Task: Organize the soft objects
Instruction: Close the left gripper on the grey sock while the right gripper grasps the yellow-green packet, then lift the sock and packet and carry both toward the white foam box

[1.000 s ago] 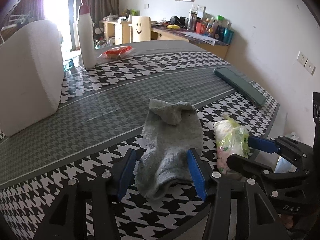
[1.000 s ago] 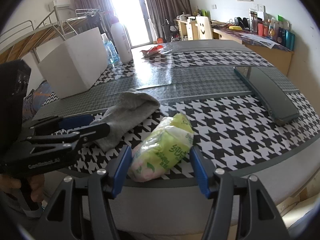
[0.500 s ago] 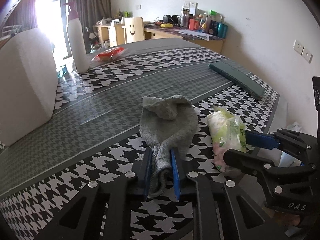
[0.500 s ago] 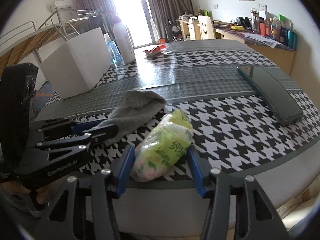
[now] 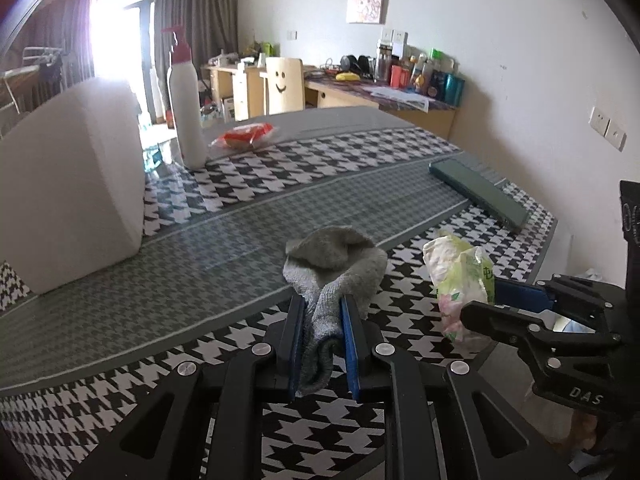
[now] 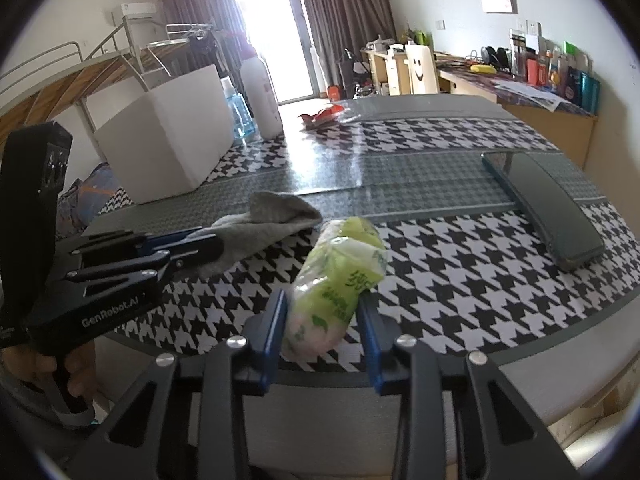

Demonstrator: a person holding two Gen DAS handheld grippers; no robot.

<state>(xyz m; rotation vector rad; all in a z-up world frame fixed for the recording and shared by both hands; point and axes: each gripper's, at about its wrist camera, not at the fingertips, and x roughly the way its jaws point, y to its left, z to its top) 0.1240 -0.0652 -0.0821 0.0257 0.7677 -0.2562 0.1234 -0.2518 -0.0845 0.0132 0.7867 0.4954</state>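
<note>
A grey sock (image 5: 336, 256) lies crumpled on the houndstooth table (image 5: 280, 196) near its front edge. My left gripper (image 5: 322, 304) is shut on the sock's near end, which bunches between the blue pads. Right of it lies a green tissue pack (image 6: 340, 276). My right gripper (image 6: 322, 304) has the pack between its jaws, which are closing; both pads touch its sides. In the right wrist view, the left gripper (image 6: 208, 244) and the sock (image 6: 272, 216) appear at the left. The left wrist view has the right gripper (image 5: 484, 300) and the pack (image 5: 464, 268) at the right.
A white box (image 5: 68, 184) stands on the left of the table, with a white pump bottle (image 5: 186, 112) and a red packet (image 5: 244, 136) behind it. A dark green case (image 5: 480, 192) lies at the right. A blue bottle (image 6: 240, 116) stands beside the box.
The left jaws closed from wide open onto the sock and pinched its near end. The right jaws narrowed around the tissue pack until the pads met its sides.
</note>
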